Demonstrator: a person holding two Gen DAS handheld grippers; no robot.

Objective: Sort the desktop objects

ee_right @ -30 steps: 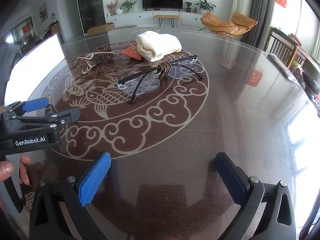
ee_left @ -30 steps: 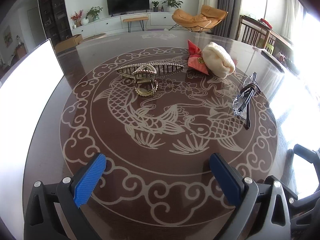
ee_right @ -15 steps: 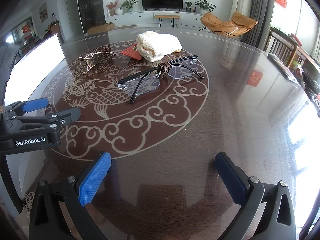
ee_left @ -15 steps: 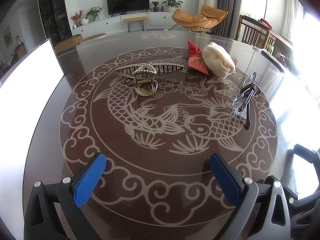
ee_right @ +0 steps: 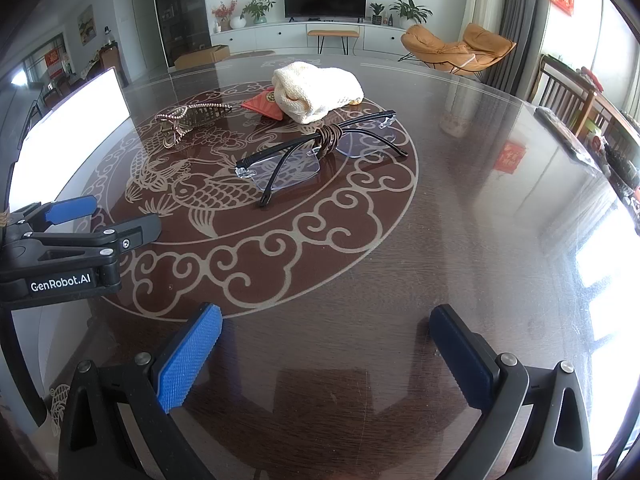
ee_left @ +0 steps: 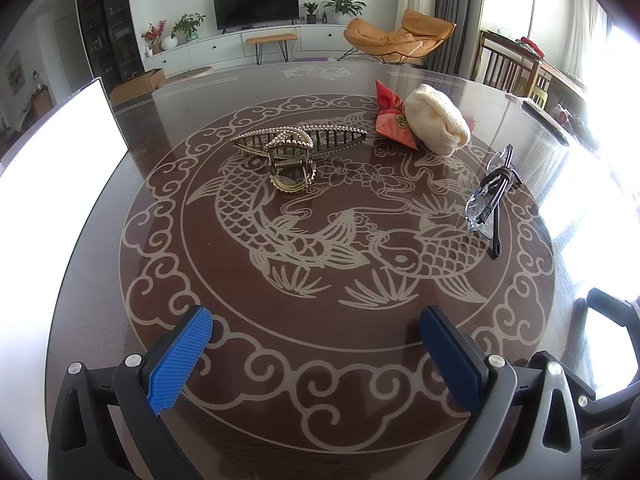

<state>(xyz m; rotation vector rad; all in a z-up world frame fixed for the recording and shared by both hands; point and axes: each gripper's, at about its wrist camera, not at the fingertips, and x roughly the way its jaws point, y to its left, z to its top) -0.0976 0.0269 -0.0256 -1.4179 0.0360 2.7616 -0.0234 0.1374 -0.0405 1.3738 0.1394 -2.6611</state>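
A gold pearl-studded hair claw [ee_left: 292,152] lies on the dark fish-patterned table, far ahead of my left gripper [ee_left: 316,328], which is open and empty. The claw also shows in the right wrist view [ee_right: 188,120]. A cream knitted pouch [ee_left: 438,120] rests on a red packet [ee_left: 390,114] at the back. Rimless glasses [ee_right: 316,152] with a brown hair tie [ee_right: 329,138] wound round them lie ahead of my right gripper [ee_right: 326,330], which is open and empty. The glasses also show in the left wrist view [ee_left: 490,196].
A bright white panel [ee_left: 52,152] stands along the table's left edge. My left gripper body shows at the left of the right wrist view [ee_right: 72,240]. Chairs [ee_right: 568,92] stand beyond the table's far right rim. A glossy table [ee_right: 460,208] reflects window glare.
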